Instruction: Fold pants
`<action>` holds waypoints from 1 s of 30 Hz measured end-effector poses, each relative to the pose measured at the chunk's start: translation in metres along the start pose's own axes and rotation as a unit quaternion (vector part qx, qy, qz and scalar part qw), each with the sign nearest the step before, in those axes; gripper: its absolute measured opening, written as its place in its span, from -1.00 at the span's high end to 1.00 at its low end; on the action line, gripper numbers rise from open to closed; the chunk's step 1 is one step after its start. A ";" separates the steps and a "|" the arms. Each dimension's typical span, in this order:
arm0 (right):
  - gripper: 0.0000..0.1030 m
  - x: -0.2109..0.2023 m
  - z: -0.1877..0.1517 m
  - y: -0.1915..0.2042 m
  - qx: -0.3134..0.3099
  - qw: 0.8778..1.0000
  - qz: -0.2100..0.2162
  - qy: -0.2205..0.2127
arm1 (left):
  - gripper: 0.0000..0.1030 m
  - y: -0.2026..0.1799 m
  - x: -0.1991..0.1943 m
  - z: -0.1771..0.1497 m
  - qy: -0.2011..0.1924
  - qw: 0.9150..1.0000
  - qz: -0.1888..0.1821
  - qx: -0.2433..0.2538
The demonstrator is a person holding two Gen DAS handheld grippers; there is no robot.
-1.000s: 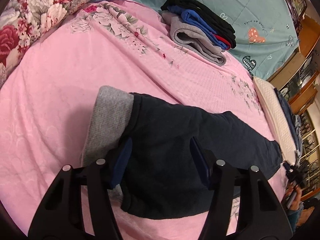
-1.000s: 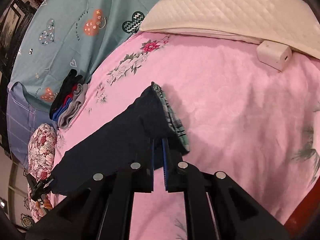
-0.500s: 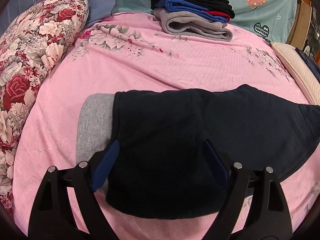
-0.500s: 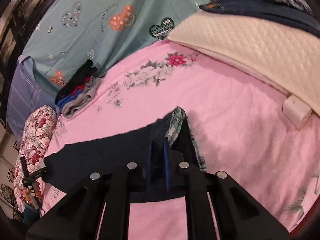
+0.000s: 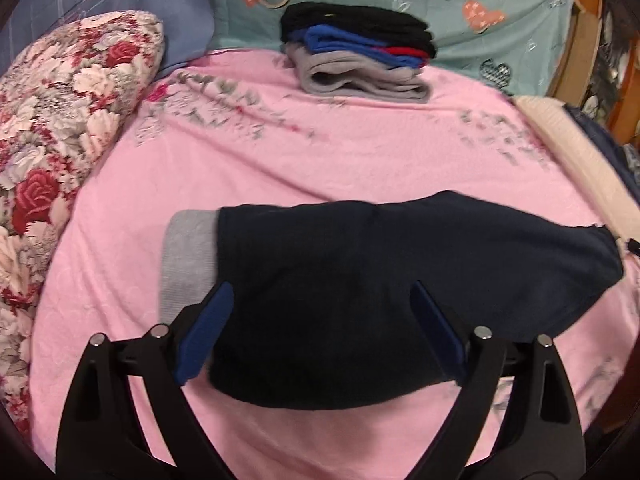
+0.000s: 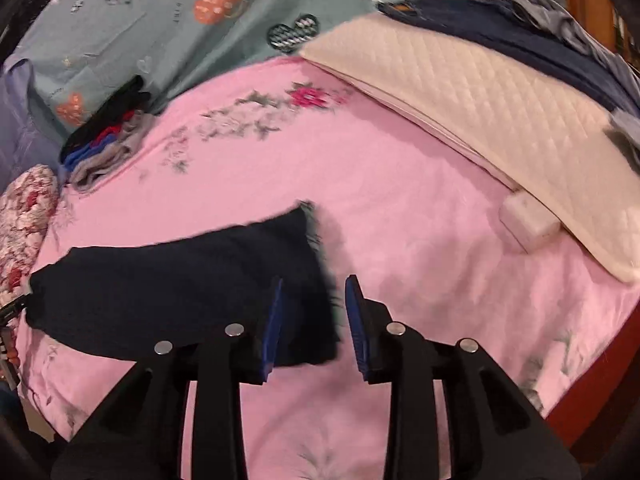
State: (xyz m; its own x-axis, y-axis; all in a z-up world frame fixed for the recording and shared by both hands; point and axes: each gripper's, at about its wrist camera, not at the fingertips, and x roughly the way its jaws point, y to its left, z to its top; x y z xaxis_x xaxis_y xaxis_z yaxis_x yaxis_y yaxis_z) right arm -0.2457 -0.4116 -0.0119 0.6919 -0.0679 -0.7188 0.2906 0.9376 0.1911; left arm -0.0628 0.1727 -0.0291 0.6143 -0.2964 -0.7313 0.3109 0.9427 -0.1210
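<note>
left wrist: left gripper [image 5: 320, 320] jaws spread wide above dark pants [image 5: 372, 284], gripping nothing; pants flat on pink sheet [image 5: 320, 152], grey band at left; clothes stack [image 5: 356, 52] behind | right wrist: right gripper [image 6: 314, 322] jaws parted over pants [image 6: 180, 284] edge, not pinching; white pad [image 6: 480, 112] beyond

Even, warm indoor light; soft shadows. Strong fisheye curvature, dark corners. Motion blur smeared right wrist view; left sharper.
</note>
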 end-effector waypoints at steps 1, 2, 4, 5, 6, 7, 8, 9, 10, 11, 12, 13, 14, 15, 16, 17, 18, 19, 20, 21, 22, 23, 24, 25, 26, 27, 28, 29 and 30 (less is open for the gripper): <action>0.34 0.002 0.003 0.014 -0.005 0.999 0.045 -0.001 | -0.81 -0.004 0.003 -0.001 0.004 1.000 -0.006 0.004; 0.33 0.008 0.004 0.024 -0.002 0.996 0.084 0.007 | -0.81 -0.006 0.009 -0.004 0.013 1.000 -0.002 0.011; 0.33 0.032 0.001 0.037 0.007 0.988 0.149 0.048 | -0.82 -0.001 0.025 -0.011 0.039 0.998 0.033 0.020; 0.33 0.044 -0.001 0.038 0.006 0.987 0.149 0.066 | -0.78 0.008 0.035 -0.015 0.058 0.997 0.039 0.015; 0.33 0.057 -0.005 0.035 0.000 0.989 0.119 0.083 | -0.77 0.014 0.036 -0.017 0.063 0.998 0.025 0.006; 0.68 0.069 -0.008 0.026 -0.013 0.994 0.066 0.090 | -0.77 0.014 0.030 -0.017 0.055 0.998 0.021 0.002; 1.00 0.068 -0.007 0.021 -0.025 0.996 0.043 0.080 | -0.77 0.013 0.023 -0.016 0.049 0.999 0.024 0.003; 0.99 0.064 -0.005 0.019 -0.033 0.997 0.004 0.074 | -0.78 0.009 0.016 -0.015 0.041 0.999 0.030 0.004; 0.86 0.055 -0.003 0.025 -0.054 0.997 -0.025 0.058 | -0.78 0.003 0.008 -0.012 0.031 0.999 0.032 0.002; 0.86 0.045 -0.003 0.037 -0.087 0.995 -0.022 0.042 | -0.78 -0.002 0.003 -0.011 0.028 0.999 0.021 -0.001; 0.86 0.035 -0.006 0.055 -0.134 0.991 -0.004 0.030 | -0.78 -0.008 -0.003 -0.009 0.026 1.000 -0.003 -0.008; 0.86 0.026 -0.012 0.083 -0.197 0.980 0.024 0.022 | -0.78 -0.013 -0.006 -0.008 0.025 0.999 -0.022 -0.014; 0.86 0.020 -0.019 0.105 -0.249 0.967 0.046 0.017 | -0.78 -0.022 -0.010 -0.008 0.026 0.999 -0.043 -0.017; 0.86 0.015 -0.029 0.128 -0.303 0.951 0.063 0.015 | -0.78 -0.030 -0.010 -0.008 0.028 0.998 -0.056 -0.016; 0.86 0.014 -0.045 0.155 -0.367 0.927 0.074 0.017 | -0.78 -0.040 -0.010 -0.009 0.033 0.997 -0.066 -0.012; 0.86 0.016 -0.057 0.173 -0.408 0.909 0.080 0.027 | -0.78 -0.049 -0.008 -0.010 0.037 0.997 -0.070 -0.006; 0.86 0.022 -0.065 0.187 -0.434 0.896 0.086 0.036 | -0.78 -0.056 -0.006 -0.012 0.040 0.996 -0.075 -0.001; 0.87 0.027 -0.074 0.198 -0.463 0.881 0.085 0.043 | -0.78 -0.063 -0.002 -0.014 0.046 0.996 -0.080 0.003; 0.87 0.034 -0.080 0.205 -0.484 0.870 0.078 0.045 | -0.78 -0.068 0.002 -0.015 0.051 0.995 -0.081 0.004; 0.87 0.038 -0.084 0.208 -0.495 0.864 0.074 0.049 | -0.78 -0.071 0.007 -0.016 0.058 0.995 -0.084 0.003; 0.87 0.043 -0.084 0.209 -0.498 0.862 0.077 0.052 | -0.78 -0.074 0.013 -0.017 0.066 0.994 -0.089 0.001; 0.87 0.044 -0.082 0.210 -0.494 0.864 0.083 0.051 | -0.78 -0.076 0.018 -0.018 0.073 0.993 -0.089 -0.001; 0.87 0.046 -0.079 0.210 -0.485 0.868 0.088 0.054 | -0.78 -0.077 0.022 -0.019 0.079 0.993 -0.089 -0.002; 0.86 0.046 -0.077 0.210 -0.480 0.870 0.097 0.064 | -0.78 -0.078 0.026 -0.019 0.083 0.993 -0.089 -0.004; 0.85 0.045 -0.078 0.208 -0.482 0.868 0.099 0.066 | -0.78 -0.077 0.028 -0.019 0.084 0.992 -0.090 -0.004; 0.81 0.042 -0.078 0.206 -0.484 0.867 0.099 0.064 | -0.78 -0.077 0.030 -0.019 0.085 0.992 -0.091 -0.004; 0.56 0.038 -0.078 0.203 -0.482 0.868 0.105 0.065 | -0.78 -0.077 0.031 -0.019 0.086 0.992 -0.092 -0.005; 0.20 0.034 -0.079 0.200 -0.479 0.869 0.110 0.065 | -0.78 -0.076 0.033 -0.019 0.087 0.992 -0.093 -0.007; 0.14 0.030 -0.082 0.198 -0.478 0.869 0.113 0.061 | -0.78 -0.077 0.033 -0.019 0.088 0.992 -0.093 -0.007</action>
State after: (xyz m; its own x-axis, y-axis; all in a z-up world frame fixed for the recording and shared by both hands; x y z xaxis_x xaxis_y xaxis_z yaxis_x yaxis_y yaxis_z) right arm -0.2218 -0.2002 -0.0506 0.5673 0.1370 -0.8120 -0.5660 0.7811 -0.2636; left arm -0.0800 0.0932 -0.0569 0.4109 -0.4350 -0.8012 0.3961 0.8767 -0.2729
